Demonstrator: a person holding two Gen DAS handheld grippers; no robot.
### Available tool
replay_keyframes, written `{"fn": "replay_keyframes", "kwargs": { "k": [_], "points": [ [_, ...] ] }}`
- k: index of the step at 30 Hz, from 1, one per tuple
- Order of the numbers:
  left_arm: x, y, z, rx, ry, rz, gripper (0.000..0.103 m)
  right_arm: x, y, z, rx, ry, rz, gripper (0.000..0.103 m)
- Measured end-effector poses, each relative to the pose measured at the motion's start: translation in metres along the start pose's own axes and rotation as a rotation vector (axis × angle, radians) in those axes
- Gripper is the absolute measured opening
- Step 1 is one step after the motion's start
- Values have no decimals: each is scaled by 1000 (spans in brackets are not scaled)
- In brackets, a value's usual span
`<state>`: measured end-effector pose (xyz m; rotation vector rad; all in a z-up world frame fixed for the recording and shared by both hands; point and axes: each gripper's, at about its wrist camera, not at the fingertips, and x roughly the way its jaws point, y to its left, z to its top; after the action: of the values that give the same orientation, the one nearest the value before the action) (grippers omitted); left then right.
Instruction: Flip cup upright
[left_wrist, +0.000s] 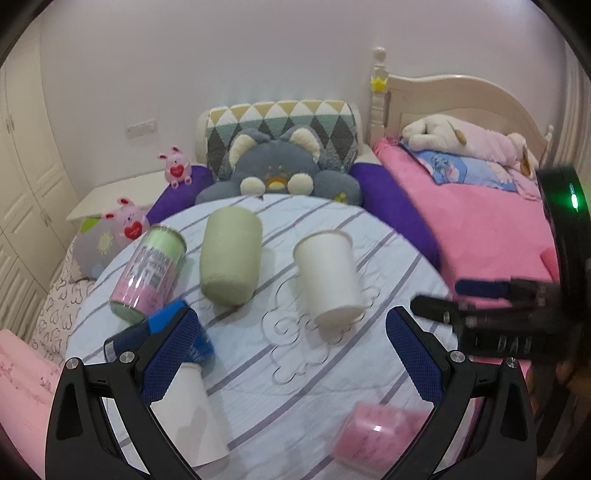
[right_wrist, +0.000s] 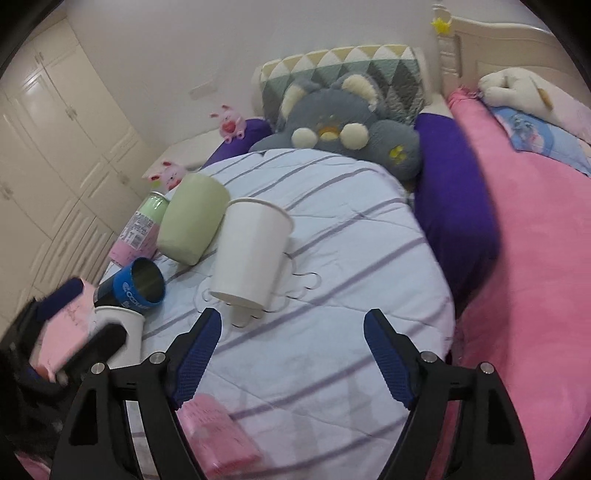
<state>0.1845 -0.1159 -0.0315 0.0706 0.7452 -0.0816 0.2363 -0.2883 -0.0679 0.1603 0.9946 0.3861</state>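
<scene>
while both grippers hover over a round bench draped in a striped white cloth, a white paper cup lies on its side near the bench's middle, rim pointing toward a grey plush cat behind the bench. the left gripper has its jaws wide apart, holding nothing. the right gripper is likewise wide open and empty, just short of the cup's base. left of the white cup lie a green cup, a wrapped can and a blue cup.
</scene>
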Motion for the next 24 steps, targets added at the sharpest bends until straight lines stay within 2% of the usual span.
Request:
{"fn": "replay_keyframes", "kwargs": {
  "k": [5, 9, 15, 24],
  "points": [
    [13, -20, 19, -1, 8, -20, 103, -2, -11, -8, 3, -18, -1, 81],
    [38, -33, 32, -22, 67, -69, 103, 3, -15, -12, -19, -26, 9, 81],
    [82, -48, 46, -24, 176, -94, 103, 15, -21, -13, -46, -32, 39, 81],
    [130, -44, 55, -91, 302, -131, 103, 35, -31, -7, -56, -32, 93, 81]
  ]
}}
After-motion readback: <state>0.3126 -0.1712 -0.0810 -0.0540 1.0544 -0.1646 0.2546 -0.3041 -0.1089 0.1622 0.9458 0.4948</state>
